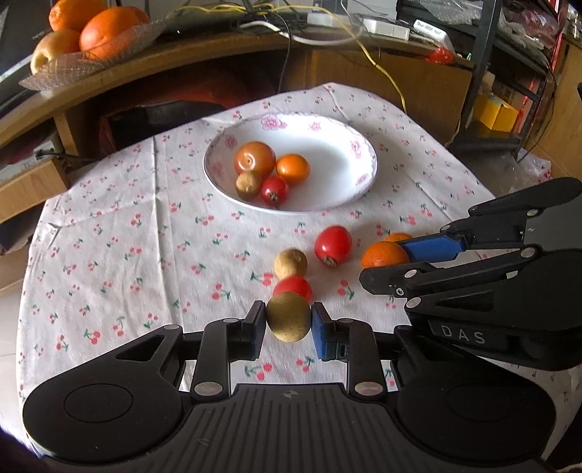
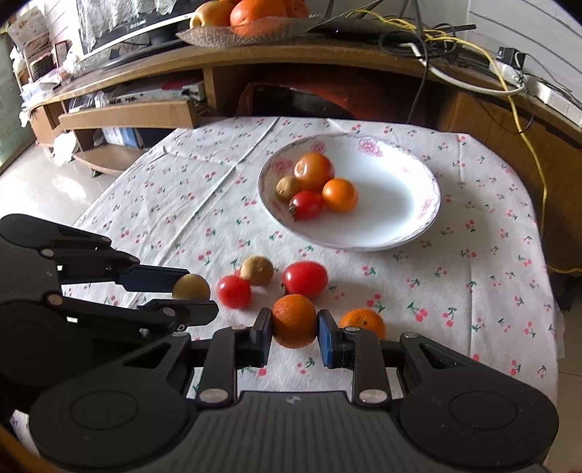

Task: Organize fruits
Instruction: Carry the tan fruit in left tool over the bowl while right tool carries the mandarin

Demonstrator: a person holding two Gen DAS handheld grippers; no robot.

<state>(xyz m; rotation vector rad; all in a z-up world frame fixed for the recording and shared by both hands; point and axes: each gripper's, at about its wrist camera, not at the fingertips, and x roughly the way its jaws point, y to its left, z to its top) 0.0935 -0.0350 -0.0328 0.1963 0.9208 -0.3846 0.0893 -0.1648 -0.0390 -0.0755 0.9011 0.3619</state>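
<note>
My left gripper (image 1: 288, 320) is shut on a round brown fruit (image 1: 288, 316) just above the cherry-print cloth. In the right wrist view, that brown fruit (image 2: 191, 287) sits between the left gripper's fingers at the left. My right gripper (image 2: 294, 325) is shut on an orange (image 2: 294, 320), which the left wrist view shows as the orange (image 1: 385, 254) against a blue pad. Loose on the cloth lie two red fruits (image 1: 333, 245) (image 1: 293, 287), another brown fruit (image 1: 290, 262) and a second orange (image 2: 362, 322). The white floral plate (image 1: 338, 145) holds several fruits.
A wooden desk (image 1: 218, 54) curves behind the table, carrying a glass dish of large oranges (image 1: 105, 34), cables and a power strip (image 2: 545, 94). A dark metal rack (image 1: 483, 72) stands at the right. The tablecloth (image 1: 127, 225) drops off at the left and near edges.
</note>
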